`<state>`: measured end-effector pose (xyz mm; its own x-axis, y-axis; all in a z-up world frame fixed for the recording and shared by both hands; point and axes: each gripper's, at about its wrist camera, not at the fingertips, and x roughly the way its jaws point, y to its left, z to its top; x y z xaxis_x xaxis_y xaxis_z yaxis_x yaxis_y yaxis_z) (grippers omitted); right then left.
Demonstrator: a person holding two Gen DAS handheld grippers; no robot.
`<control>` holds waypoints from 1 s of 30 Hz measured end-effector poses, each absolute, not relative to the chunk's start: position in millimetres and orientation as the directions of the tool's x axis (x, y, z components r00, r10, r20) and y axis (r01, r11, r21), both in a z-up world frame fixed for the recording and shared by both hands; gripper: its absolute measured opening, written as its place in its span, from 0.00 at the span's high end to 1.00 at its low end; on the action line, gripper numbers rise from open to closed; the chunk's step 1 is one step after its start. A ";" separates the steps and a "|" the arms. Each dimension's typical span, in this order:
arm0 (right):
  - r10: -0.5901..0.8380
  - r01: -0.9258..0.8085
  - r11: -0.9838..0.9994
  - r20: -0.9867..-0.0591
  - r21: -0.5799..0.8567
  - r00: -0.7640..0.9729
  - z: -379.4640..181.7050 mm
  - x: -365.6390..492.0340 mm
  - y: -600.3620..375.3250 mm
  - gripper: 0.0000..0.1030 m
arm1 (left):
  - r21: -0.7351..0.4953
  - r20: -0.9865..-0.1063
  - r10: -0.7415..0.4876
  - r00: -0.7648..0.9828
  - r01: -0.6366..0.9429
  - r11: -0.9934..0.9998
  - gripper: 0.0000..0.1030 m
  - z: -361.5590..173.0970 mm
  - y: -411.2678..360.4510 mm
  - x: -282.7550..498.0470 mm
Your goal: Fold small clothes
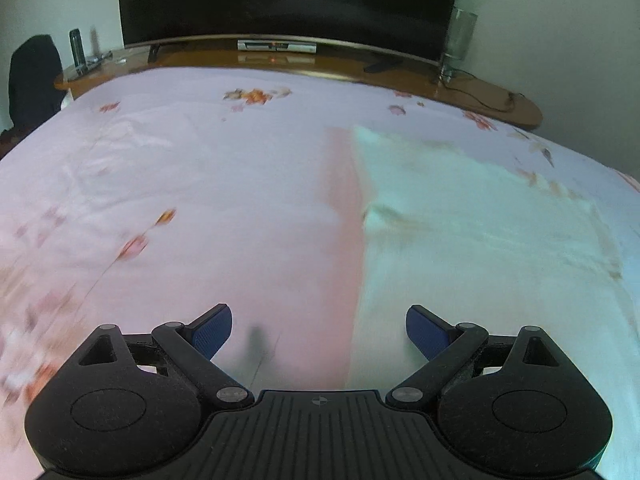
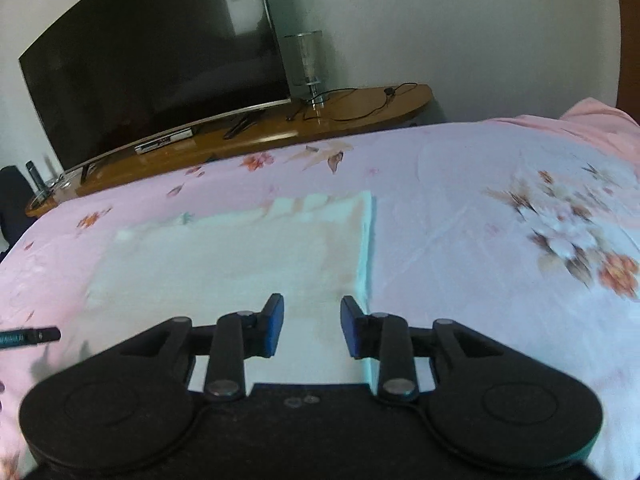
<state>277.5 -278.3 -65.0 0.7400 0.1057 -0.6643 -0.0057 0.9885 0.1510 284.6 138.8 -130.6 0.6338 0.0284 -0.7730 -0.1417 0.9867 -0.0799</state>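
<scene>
A small pale white-mint garment (image 1: pixel 472 216) lies flat on the pink floral bedsheet (image 1: pixel 200 184), to the right in the left wrist view. My left gripper (image 1: pixel 319 330) is open and empty, hovering over the garment's left edge. In the right wrist view the garment (image 2: pixel 240 256) lies spread out just ahead. My right gripper (image 2: pixel 312 326) is open and empty, low over the garment's near right part, close to its right edge. The sheet (image 2: pixel 460 216) extends around it.
A wooden shelf (image 1: pixel 400 68) runs along the bed's far edge with a large dark TV (image 1: pixel 288 0), a set-top box (image 1: pixel 277 45) and a glass lamp (image 2: pixel 306 60). A dark pen-like tip (image 2: pixel 30 337) pokes in at the left. A pink pillow (image 2: pixel 600 120) lies far right.
</scene>
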 end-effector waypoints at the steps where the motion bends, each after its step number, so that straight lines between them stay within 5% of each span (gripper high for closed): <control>1: 0.108 -0.006 0.988 -0.673 0.152 0.732 -65.3 265.3 -276.5 0.67 | -0.089 -0.777 0.016 0.629 -0.135 0.987 0.09 -129.2 142.8 270.6; 17: 0.081 0.077 0.983 -0.781 0.164 0.619 -103.2 102.9 -256.1 0.65 | -0.163 -0.832 -0.095 0.547 -0.078 0.984 0.10 -152.0 171.6 111.0; 30: 0.095 0.167 0.960 -0.821 0.225 0.563 -129.6 58.2 -267.2 0.55 | -0.261 -0.843 -0.197 0.501 -0.060 0.964 0.10 -156.4 159.7 70.5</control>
<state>58.2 -267.2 -129.6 0.5625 0.0948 -0.8213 0.1666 0.9600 0.2249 70.5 159.7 -156.4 0.5005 -0.1974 -0.8429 -0.0595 0.9635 -0.2610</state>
